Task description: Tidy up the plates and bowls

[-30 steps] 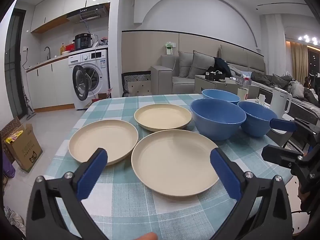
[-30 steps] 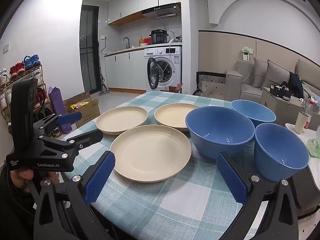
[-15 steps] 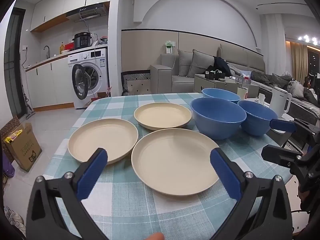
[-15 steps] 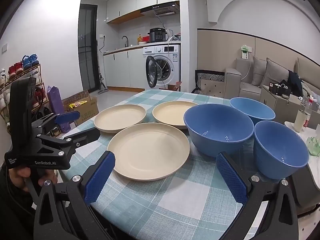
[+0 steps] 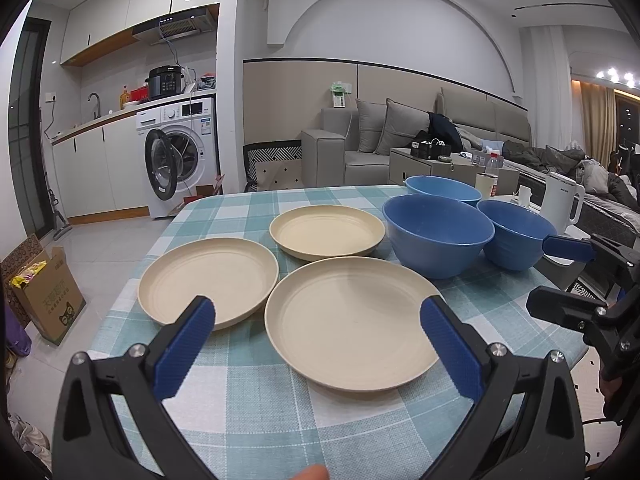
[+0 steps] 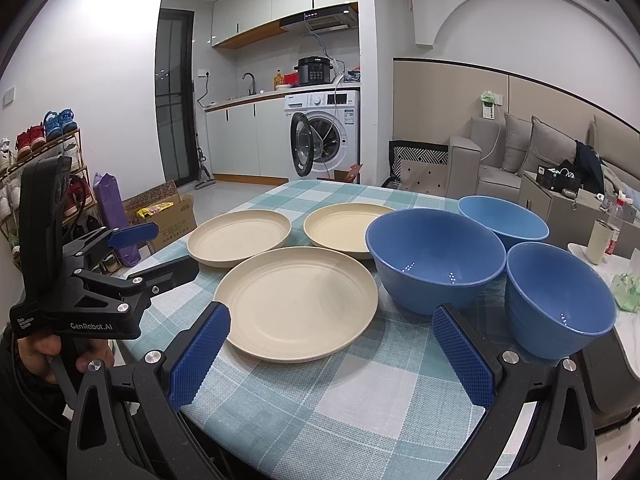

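Observation:
Three cream plates lie on the checked tablecloth: a near one, a left one and a far one. Three blue bowls stand to their right: a large one, a far one and a right one. My left gripper is open and empty above the table's near edge, facing the near plate. My right gripper is open and empty, in front of the near plate and large bowl.
The table drops off at its near and left edges. A white kettle and a cup stand on a side surface to the right. A cardboard box sits on the floor at left. A sofa and washing machine stand behind.
Both grippers have drifted only slightly; the right wrist view has eased a little toward the plates. Nothing on the table has moved.

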Demonstrator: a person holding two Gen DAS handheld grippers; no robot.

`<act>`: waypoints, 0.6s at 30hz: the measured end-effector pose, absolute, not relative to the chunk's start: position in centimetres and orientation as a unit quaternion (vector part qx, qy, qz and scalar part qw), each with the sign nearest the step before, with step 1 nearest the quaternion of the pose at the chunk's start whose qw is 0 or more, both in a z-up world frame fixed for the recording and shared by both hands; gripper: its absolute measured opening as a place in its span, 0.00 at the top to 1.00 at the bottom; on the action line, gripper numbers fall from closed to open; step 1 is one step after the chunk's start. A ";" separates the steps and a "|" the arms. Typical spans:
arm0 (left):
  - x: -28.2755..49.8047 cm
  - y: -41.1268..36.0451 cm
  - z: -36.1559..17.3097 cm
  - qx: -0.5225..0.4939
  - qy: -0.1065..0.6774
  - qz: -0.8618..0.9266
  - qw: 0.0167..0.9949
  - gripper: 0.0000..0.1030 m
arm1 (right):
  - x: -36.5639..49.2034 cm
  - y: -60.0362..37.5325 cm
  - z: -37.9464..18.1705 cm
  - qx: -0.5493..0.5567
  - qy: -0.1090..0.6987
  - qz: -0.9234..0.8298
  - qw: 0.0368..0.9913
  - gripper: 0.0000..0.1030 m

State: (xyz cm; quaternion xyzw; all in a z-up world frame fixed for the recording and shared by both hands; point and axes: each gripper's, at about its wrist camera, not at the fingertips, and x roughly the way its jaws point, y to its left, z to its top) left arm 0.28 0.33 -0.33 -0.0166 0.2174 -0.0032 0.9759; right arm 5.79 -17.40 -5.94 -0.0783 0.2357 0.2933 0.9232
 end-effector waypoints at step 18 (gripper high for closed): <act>0.4 0.7 -0.7 -0.018 0.224 -0.004 0.974 0.00 | 5.7 -17.5 -5.9 -0.078 0.236 0.293 0.923 0.00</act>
